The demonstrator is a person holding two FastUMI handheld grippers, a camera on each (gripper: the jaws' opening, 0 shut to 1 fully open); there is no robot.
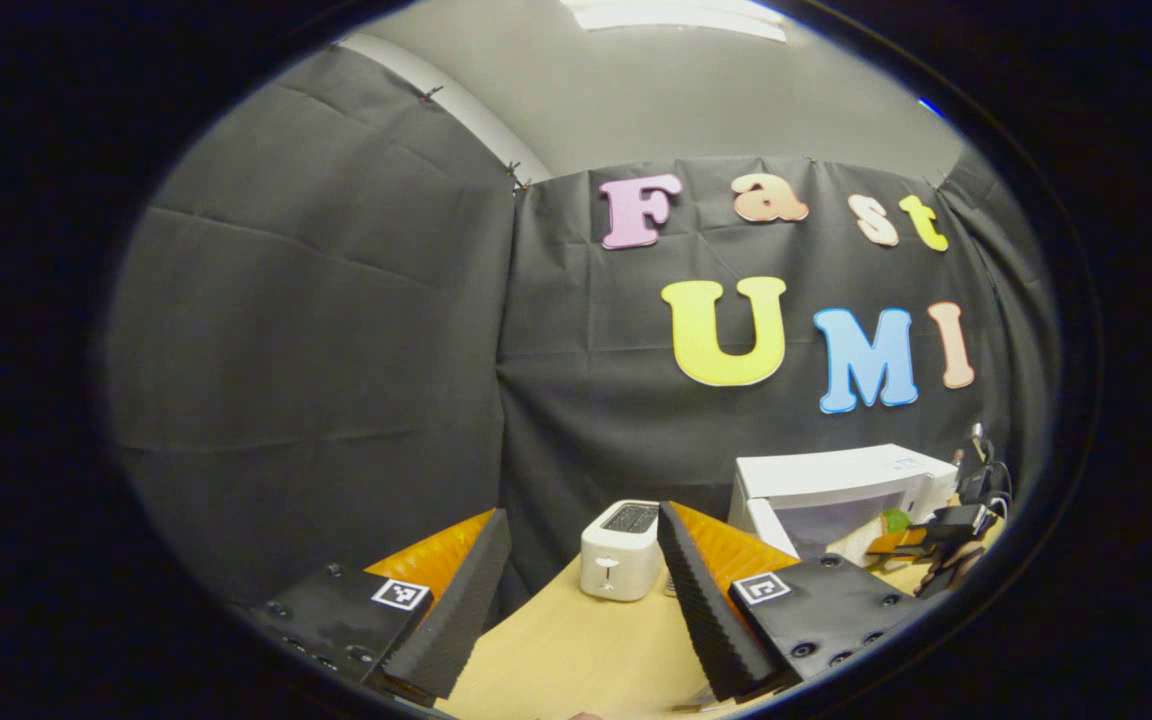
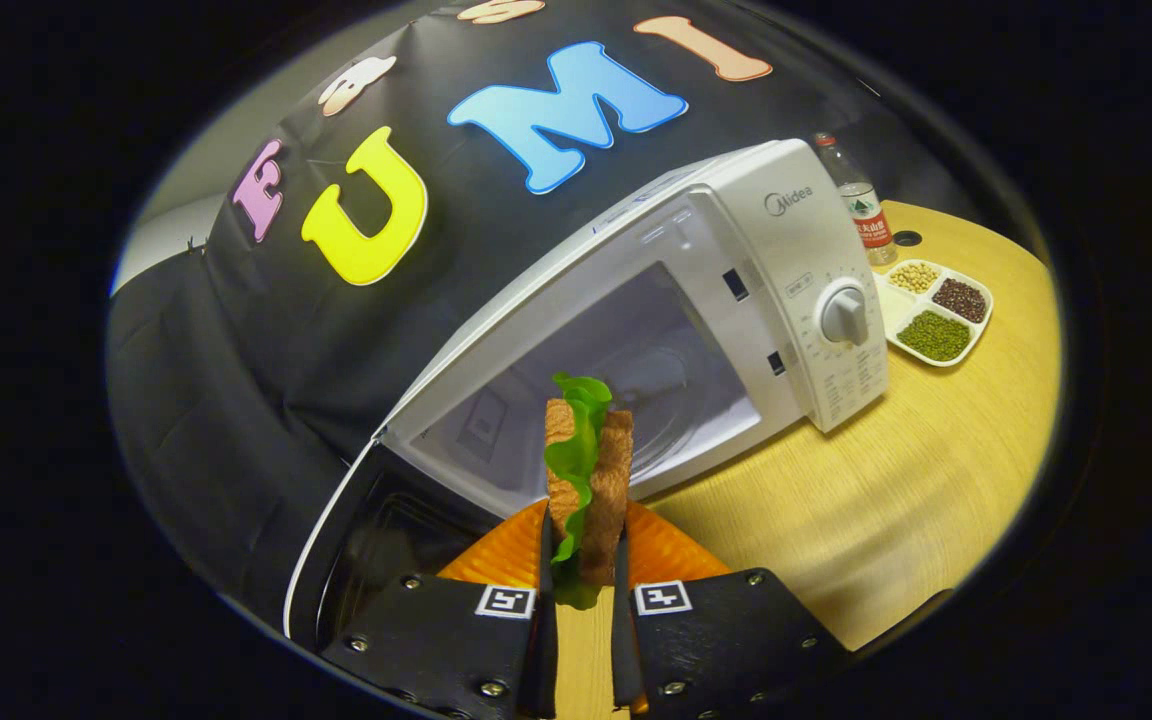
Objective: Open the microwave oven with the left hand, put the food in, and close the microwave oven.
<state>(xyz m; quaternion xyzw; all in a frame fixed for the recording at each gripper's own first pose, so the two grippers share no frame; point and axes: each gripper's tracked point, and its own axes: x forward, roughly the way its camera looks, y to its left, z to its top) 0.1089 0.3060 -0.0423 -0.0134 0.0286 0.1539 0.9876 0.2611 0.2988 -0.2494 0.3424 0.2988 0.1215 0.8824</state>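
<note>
Left gripper view: the left tongs [image 1: 576, 585] hang level over the wooden tabletop [image 1: 576, 650], ribbed fingers spread wide and holding nothing, with a white toaster [image 1: 619, 549] and the boxy white microwave [image 1: 841, 480] beyond. Right gripper view: the right tongs [image 2: 584, 560] are clamped on the sandwich [image 2: 588, 470], upright toasted bread with a frilly green leaf, just before the microwave's open cavity [image 2: 626, 380], its door [image 2: 356, 560] swung down-left.

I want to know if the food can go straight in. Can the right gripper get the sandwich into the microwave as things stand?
Probably yes: the door hangs open, the sandwich is clamped in the right gripper, and nothing stands before the microwave cavity.
</note>
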